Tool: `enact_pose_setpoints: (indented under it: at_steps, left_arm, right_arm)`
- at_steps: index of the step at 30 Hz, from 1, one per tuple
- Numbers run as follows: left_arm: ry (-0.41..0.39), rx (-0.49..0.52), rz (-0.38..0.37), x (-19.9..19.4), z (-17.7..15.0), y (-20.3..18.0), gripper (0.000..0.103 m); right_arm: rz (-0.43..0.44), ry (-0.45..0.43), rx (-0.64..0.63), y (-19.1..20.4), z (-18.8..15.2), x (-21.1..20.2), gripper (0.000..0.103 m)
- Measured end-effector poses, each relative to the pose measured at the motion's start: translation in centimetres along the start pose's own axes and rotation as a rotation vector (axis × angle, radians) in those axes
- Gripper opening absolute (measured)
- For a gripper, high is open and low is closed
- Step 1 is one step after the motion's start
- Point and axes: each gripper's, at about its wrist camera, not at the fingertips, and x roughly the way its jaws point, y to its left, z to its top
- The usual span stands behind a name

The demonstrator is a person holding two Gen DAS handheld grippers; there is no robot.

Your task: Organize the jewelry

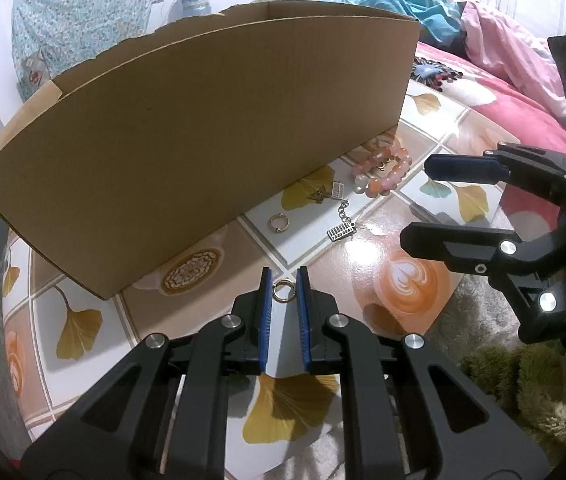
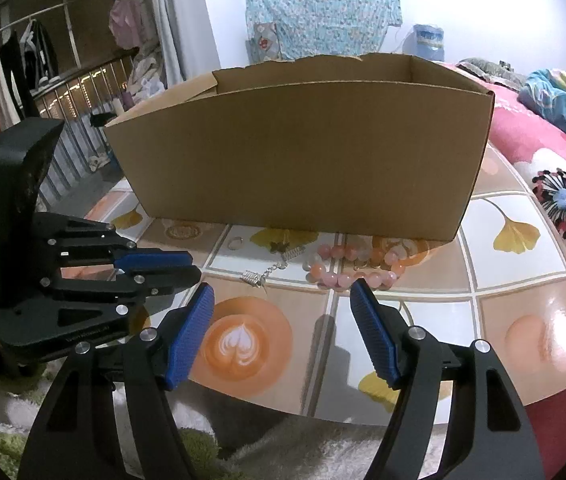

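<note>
My left gripper (image 1: 284, 286) pinches the small gold ring (image 1: 284, 291) just above the tiled tabletop (image 1: 363, 264); right gripper (image 2: 282, 298) spread, empty. I'd lift straight, clear the brown cardboard box (image 1: 203, 152) rim, then release.

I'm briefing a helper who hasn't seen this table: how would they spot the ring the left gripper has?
Start at the big cardboard box on the tiled table. The gold ring is pinched between the left gripper's blue pads. A second gold ring lies loose by the box.
</note>
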Motion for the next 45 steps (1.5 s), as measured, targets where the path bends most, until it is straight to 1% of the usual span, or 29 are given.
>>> enact_pose_setpoints:
  at_steps: [5, 9, 15, 16, 22, 28, 31, 36, 38, 40, 45]
  left_arm:
    - [-0.008, -0.014, 0.002, -0.2, -0.1, 0.4, 0.011]
    - [-0.022, -0.040, 0.004, -0.7, -0.1, 1.2, 0.011]
    - [-0.045, -0.086, 0.039, -1.4, -0.3, 3.0, 0.011]
    - [-0.047, -0.095, 0.044, -1.5, -0.4, 3.3, 0.011]
    - [-0.054, -0.130, 0.051, -1.5, -0.7, 4.7, 0.011]
    - [-0.054, -0.131, 0.036, -1.1, -0.8, 5.0, 0.011]
    - [-0.055, -0.136, 0.028, -0.9, -0.8, 5.2, 0.011]
    - [-0.058, -0.137, 0.024, -0.9, -0.9, 5.1, 0.011]
    - [-0.058, -0.137, 0.023, -0.9, -0.9, 5.1, 0.011]
    - [-0.059, -0.138, 0.023, -0.9, -0.9, 5.1, 0.011]
    - [-0.061, -0.137, 0.020, -0.9, -1.0, 4.9, 0.011]
  right_arm:
    - [0.002, -0.005, -0.015, 0.2, 0.3, 0.0, 0.069]
    - [0.011, -0.018, -0.052, 0.8, 0.9, 0.2, 0.069]
    - [0.044, -0.030, -0.120, 2.4, 2.2, 1.7, 0.068]
    - [0.049, -0.027, -0.133, 2.7, 2.3, 2.1, 0.062]
    - [0.058, 0.025, -0.149, 3.6, 2.8, 4.9, 0.045]
    - [0.060, 0.068, -0.159, 3.6, 2.9, 6.2, 0.031]
    - [0.061, 0.088, -0.168, 3.6, 3.1, 6.7, 0.026]
    - [0.054, 0.100, -0.190, 3.7, 3.4, 6.9, 0.024]
    - [0.050, 0.105, -0.208, 3.9, 3.5, 7.0, 0.020]
    - [0.064, 0.118, -0.215, 4.2, 3.6, 7.0, 0.013]
    - [0.060, 0.127, -0.234, 4.7, 3.7, 7.1, 0.012]
